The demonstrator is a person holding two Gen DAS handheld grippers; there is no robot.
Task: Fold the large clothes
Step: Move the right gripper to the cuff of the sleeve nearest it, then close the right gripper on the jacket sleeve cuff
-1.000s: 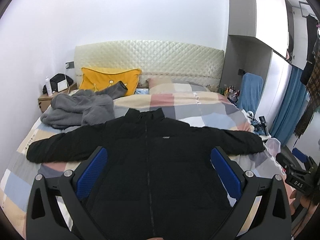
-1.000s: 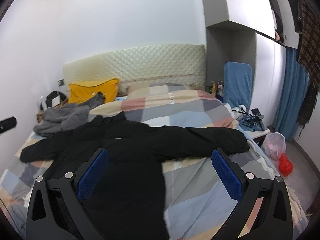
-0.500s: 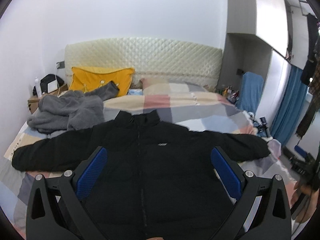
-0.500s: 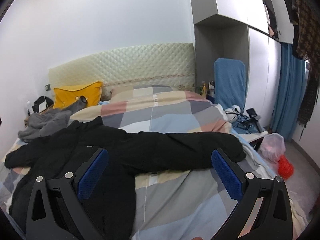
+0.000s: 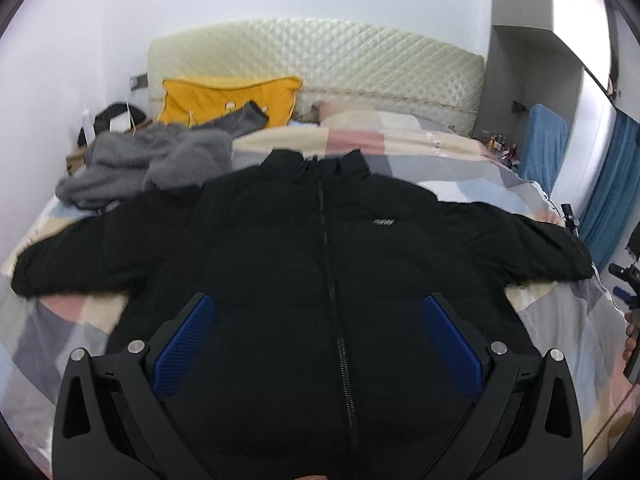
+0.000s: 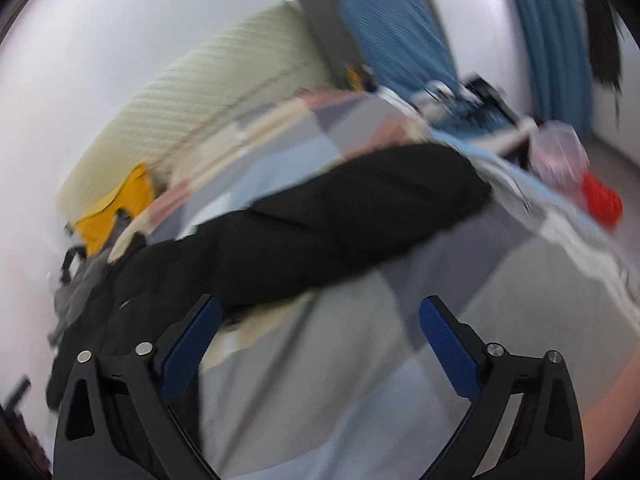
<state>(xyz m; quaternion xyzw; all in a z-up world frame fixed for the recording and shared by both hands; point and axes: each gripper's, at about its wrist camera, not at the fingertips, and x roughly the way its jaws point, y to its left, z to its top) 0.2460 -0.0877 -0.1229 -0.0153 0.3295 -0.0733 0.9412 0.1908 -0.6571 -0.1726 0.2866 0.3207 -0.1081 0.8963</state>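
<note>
A large black zip-up jacket (image 5: 312,264) lies flat, front up, on the checked bedspread (image 5: 560,320), both sleeves spread out sideways. My left gripper (image 5: 316,312) is open and empty, hovering over the jacket's lower front. In the right wrist view, which is blurred and tilted, the jacket's right sleeve (image 6: 352,216) stretches across the bed. My right gripper (image 6: 318,322) is open and empty, just short of that sleeve, above the bedspread (image 6: 360,360).
A grey fleece garment (image 5: 156,160) and a yellow pillow (image 5: 224,96) lie at the bed's head by the quilted headboard (image 5: 320,52). A blue chair (image 6: 396,36), a bedside table with cables and a red bag (image 6: 600,200) stand at the right of the bed.
My left gripper has moved closer over the jacket's front. My right gripper has swung and rolled toward the right sleeve, blurring its view. Both stay open.
</note>
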